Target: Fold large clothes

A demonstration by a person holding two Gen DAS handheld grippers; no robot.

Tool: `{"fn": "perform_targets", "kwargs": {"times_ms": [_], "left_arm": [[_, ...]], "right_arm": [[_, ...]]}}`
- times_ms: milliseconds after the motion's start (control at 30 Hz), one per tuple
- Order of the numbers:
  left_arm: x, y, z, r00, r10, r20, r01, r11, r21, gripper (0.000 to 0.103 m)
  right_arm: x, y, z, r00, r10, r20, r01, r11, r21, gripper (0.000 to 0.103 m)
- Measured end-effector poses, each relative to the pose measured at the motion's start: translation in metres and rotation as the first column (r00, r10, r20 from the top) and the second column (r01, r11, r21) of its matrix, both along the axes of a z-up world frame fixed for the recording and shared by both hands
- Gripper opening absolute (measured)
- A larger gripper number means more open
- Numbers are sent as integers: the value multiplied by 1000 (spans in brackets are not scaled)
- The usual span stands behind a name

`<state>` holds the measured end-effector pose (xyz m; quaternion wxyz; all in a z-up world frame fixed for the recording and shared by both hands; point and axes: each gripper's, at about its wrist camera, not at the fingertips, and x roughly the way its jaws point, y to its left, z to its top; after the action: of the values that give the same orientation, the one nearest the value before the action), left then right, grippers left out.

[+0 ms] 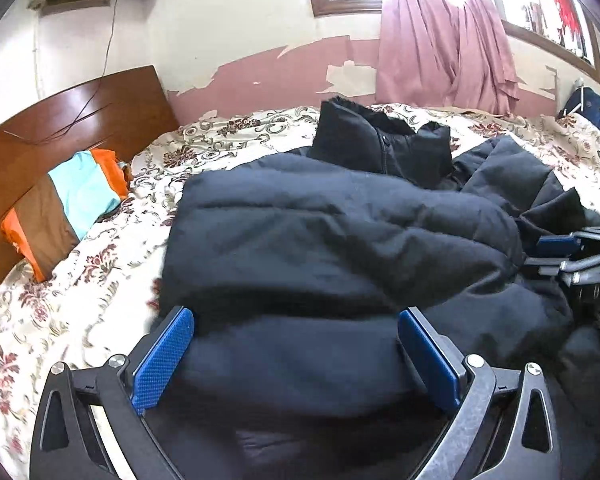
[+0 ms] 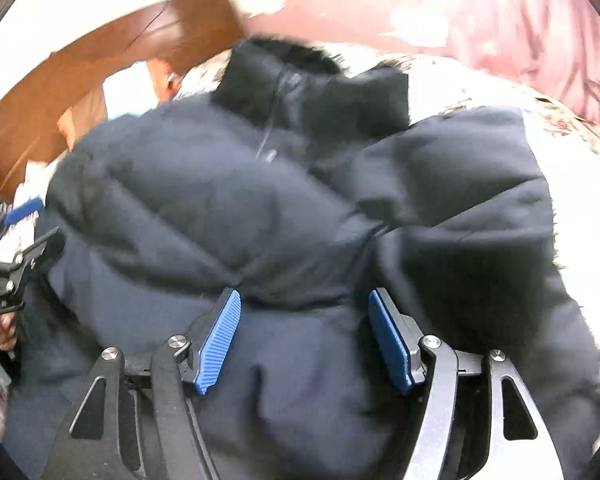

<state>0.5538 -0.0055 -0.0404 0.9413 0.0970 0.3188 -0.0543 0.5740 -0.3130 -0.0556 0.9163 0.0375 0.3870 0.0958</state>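
**Black puffer jacket on the bed, both grippers spread above it**

Big black puffer jacket (image 1: 340, 240) fills the mid of the left wrist view, lying on a floral bedspread (image 1: 80, 288). One padded section is folded across the body w/ its edge running left to right thru the centre of the frame. Collar (image 1: 380, 140) stands up at upper centre, zip visible down its front. A sleeve or side panel trails off to the right of the collar.

Left gripper (image 1: 296, 356) sits at bottom centre of its view, blue pads (image 1: 164, 360) wide apart, jacket fabric between them but not pinched. Can't tell if the pads touch the cloth.

Right gripper (image 2: 304, 340) at bottom centre of the right wrist view, also spread, though a bit narrower. Blue pads (image 2: 218, 344) flank a bulge of dark fabric, nothing clamped. That view is blurry. The jacket (image 2: 300, 200) takes up nearly the whole frame there, collar at upper centre.

Each gripper shows in the other's view: the right one at the right edge of the left wrist view, the left one at the left edge of the right wrist view, w/ fingers of the person's hand (image 2: 4, 332) around the handle.

Wooden headboard (image 1: 80, 120) upper left, striped orange-brown-teal pillow (image 1: 68, 208) against it. Pink curtain (image 1: 448, 48) upper right, peeling pink wall (image 1: 268, 76) behind the bed.
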Motion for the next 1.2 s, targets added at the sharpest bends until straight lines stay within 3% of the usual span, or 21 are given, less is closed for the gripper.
{"fn": "perform_targets", "kwargs": {"times_ms": [67, 100, 167, 300, 367, 500, 600, 667, 767, 833, 900, 967, 1100, 1200], "left_arm": [[5, 9, 12, 1000, 0, -10, 0, 999, -35, 103], [10, 13, 18, 1000, 6, -17, -7, 998, -61, 103], [30, 19, 27, 999, 32, -32, -36, 993, -117, 103], [76, 14, 39, 997, 76, -13, -77, 986, -146, 103], [100, 7, 44, 994, 111, 5, -109, 984, -140, 103], [132, -14, 47, 988, 154, 29, -151, 984, -94, 103], [143, -35, 43, 989, 125, 76, -125, 992, 0, 103], [149, -45, 43, 987, 78, 137, -81, 997, 16, 103], [165, -54, 47, 984, 54, 172, -45, 997, -57, 103], [185, -58, 45, 988, 66, 139, -52, 994, -101, 103], [209, -60, 41, 988, 129, 88, -120, 987, -105, 103], [231, -59, 36, 980, 195, 35, -189, 973, -130, 103], [246, -52, 34, 960, 276, 44, -262, 943, -203, 103], [243, -47, 35, 952, 286, 112, -250, 933, -258, 103]], "right_arm": [[6, -13, 19, 994, -77, 75, 75, 997, 24, 79], [13, -19, 28, 988, -112, 110, 109, 993, 41, 82], [33, -27, 41, 975, -165, 146, 150, 983, 106, 82], [83, -40, 45, 954, -262, 145, 214, 935, 282, 82], [104, -42, 38, 940, -303, 154, 247, 921, 301, 82], [130, -51, 10, 902, -331, 278, 246, 921, 302, 82], [143, -63, -4, 890, -330, 314, 183, 891, 415, 82], [151, -65, -8, 879, -316, 357, 129, 878, 461, 83], [164, -54, -16, 895, -266, 359, 90, 894, 438, 83], [175, -42, -21, 909, -233, 347, 95, 924, 371, 83], [180, -40, -23, 913, -220, 344, 90, 930, 355, 83], [181, -41, -20, 911, -213, 354, 75, 928, 364, 82], [190, -52, -14, 904, -235, 357, 58, 894, 444, 81], [214, -52, -16, 927, -210, 311, 52, 892, 449, 59]]}}
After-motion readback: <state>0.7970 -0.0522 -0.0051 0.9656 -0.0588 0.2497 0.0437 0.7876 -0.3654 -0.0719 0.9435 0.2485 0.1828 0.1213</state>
